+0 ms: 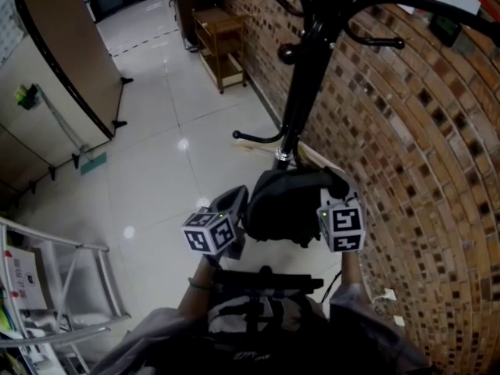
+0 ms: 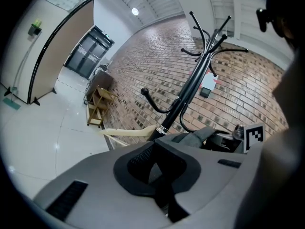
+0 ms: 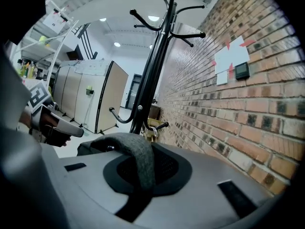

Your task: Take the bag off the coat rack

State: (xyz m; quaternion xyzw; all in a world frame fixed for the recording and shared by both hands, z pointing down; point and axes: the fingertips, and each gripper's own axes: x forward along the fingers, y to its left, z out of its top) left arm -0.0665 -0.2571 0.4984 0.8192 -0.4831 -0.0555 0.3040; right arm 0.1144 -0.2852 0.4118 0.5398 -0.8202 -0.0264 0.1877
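Head view: bag (image 1: 283,205) hangs low between both grippers, just in front of the foot of the coat rack (image 1: 303,92) pole. Left gripper (image 1: 239,203) sits against the bag's left side, right gripper (image 1: 334,195) at its upper right corner. Rack hooks are all above and beyond the bag, toward the brick wall (image 1: 422,170). No hook visibly touches the bag here.

Left gripper view: left gripper (image 2: 157,171) has its jaws together, with nothing clearly pinched. A grey part of the bag (image 2: 198,136) lies just ahead and to the right. The pole (image 2: 190,87) rises behind it, tilted in frame.

Right gripper view: right gripper (image 3: 142,178) is clamped narrow on the grey strap (image 3: 140,159). The strap arcs up from the bag body (image 3: 95,146) on the left and drops into the jaws. The pole (image 3: 155,66) stands straight ahead beyond the bag, lowest hooks just past it.

Judgement: right hand carries the load and the strap's long axis runs left to right across its jaws. The rack lies forward of the bag, so the clearing move is back toward the person, away from the pole. The strap looks free of the hooks, though not certain.
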